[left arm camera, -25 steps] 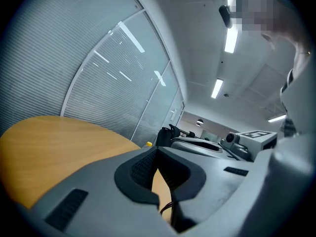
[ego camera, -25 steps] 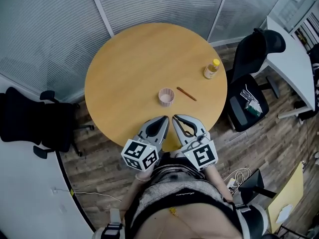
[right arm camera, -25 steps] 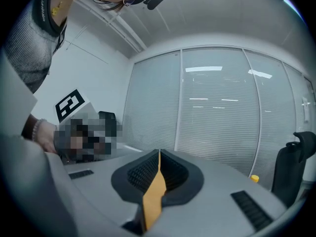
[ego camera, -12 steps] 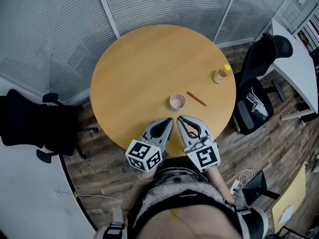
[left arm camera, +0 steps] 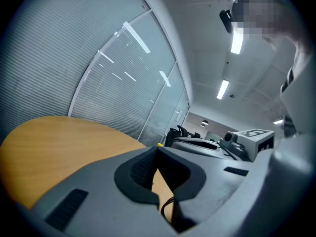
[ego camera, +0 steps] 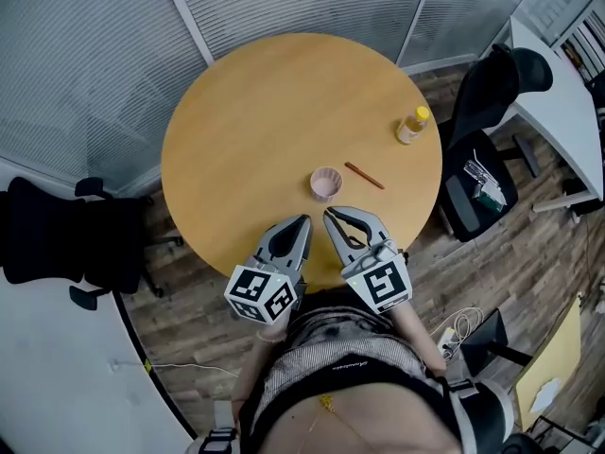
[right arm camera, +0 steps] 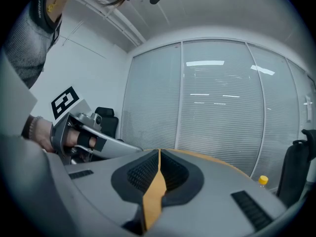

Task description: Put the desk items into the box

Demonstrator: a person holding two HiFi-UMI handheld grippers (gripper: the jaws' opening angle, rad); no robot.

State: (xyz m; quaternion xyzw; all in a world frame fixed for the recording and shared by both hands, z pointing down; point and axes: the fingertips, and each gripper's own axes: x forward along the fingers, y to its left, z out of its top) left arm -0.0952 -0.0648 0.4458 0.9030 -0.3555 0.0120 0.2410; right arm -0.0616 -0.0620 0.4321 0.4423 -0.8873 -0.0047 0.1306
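On the round wooden table (ego camera: 255,121) stand a small pink cup (ego camera: 325,183), a thin brown pencil (ego camera: 364,175) to its right, and a small bottle with a yellow cap (ego camera: 411,126) near the right edge. No box is in view. Both grippers rest side by side at the table's near edge, below the cup. My left gripper (ego camera: 302,220) is shut with nothing in it, its tips meeting in the left gripper view (left arm camera: 157,148). My right gripper (ego camera: 328,215) is shut and empty too, pads together (right arm camera: 158,153). The yellow cap (right arm camera: 263,180) shows at the far right of the right gripper view.
A black office chair (ego camera: 61,235) stands left of the table, another black chair (ego camera: 487,135) on the right with papers on its seat. A white desk (ego camera: 558,93) is at the far right. Blinds on glass walls (ego camera: 284,3) stand behind the table. Cables (ego camera: 458,329) lie on the wooden floor.
The head view has shifted a little, so the table and its items sit slightly differently in the picture. Both grippers stay shut at the table's near edge.
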